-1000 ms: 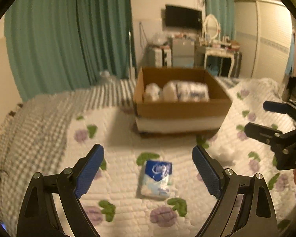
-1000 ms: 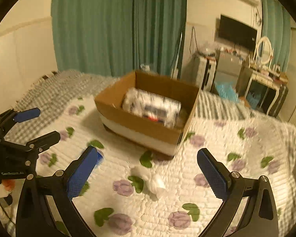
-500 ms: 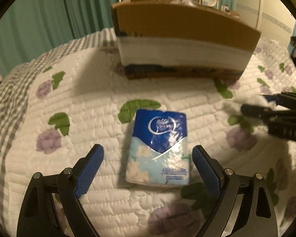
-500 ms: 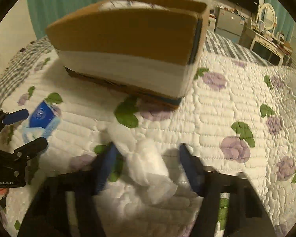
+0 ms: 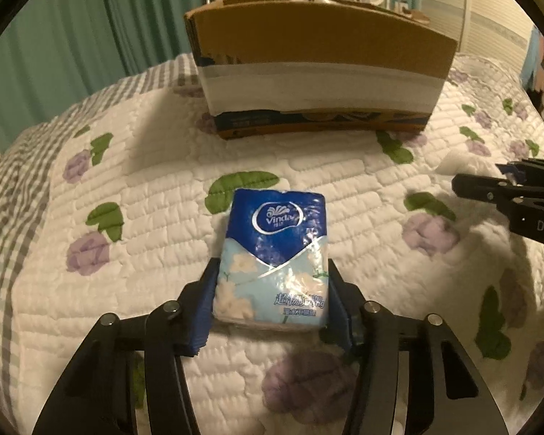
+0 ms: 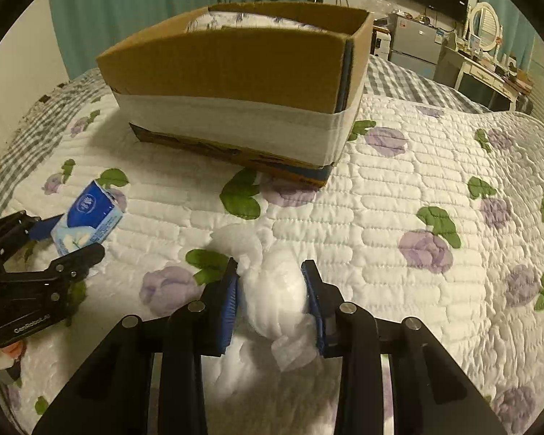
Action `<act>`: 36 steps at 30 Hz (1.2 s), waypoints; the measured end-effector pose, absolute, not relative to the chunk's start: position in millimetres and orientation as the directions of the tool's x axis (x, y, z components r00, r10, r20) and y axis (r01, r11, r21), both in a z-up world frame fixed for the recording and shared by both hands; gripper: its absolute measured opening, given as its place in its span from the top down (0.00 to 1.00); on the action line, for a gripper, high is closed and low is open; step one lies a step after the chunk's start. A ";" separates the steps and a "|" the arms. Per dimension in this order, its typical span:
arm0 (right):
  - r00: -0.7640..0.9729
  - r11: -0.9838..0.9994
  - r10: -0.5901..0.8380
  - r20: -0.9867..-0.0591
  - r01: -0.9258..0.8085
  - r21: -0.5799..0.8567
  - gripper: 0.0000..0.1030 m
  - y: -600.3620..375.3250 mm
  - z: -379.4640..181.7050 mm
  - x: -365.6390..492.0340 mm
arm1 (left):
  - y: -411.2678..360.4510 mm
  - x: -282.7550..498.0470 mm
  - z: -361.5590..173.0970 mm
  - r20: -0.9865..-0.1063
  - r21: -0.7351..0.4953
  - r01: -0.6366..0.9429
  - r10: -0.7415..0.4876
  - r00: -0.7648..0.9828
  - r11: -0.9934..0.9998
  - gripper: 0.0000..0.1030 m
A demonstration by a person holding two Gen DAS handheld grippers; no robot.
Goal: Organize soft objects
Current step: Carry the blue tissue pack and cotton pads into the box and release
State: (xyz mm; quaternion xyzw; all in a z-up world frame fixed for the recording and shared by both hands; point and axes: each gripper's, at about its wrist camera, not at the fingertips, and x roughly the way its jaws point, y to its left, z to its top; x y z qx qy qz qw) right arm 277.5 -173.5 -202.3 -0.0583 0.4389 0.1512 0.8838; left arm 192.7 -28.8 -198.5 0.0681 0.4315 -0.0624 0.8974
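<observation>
1. Now the left gripper (image 5: 272, 290), its jaws just closing, clamps the tissue pack (image 5: 273, 255) before the box (image 5: 319, 72).
2. Beside it, the right gripper (image 6: 272, 290), also just closing, pinches the white wad (image 6: 275, 290).
3. Both look light and squashy; mid-body grips suit.

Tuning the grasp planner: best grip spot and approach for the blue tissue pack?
Grip the tissue pack across its two long sides at the near end, from above and behind: it lies flat on the quilt. The left gripper, jaws just closing, pinches it there.
</observation>
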 end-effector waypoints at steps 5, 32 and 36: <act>0.603 0.948 0.241 -0.760 -0.313 0.052 0.68 -177.7 -179.9 258.5 | -29.9 179.1 -182.0 -0.784 0.039 0.167 -0.074 0.616 0.985 0.49; 0.779 0.920 0.329 -0.533 -0.391 -0.003 0.68 -174.6 34.9 281.2 | -55.5 191.9 22.3 -0.537 0.148 0.191 -0.083 0.840 0.970 0.49; 0.763 0.915 0.339 -0.550 -0.404 0.004 0.68 -166.6 29.2 328.6 | -51.0 233.4 16.8 -0.540 0.158 0.186 -0.073 0.839 0.970 0.49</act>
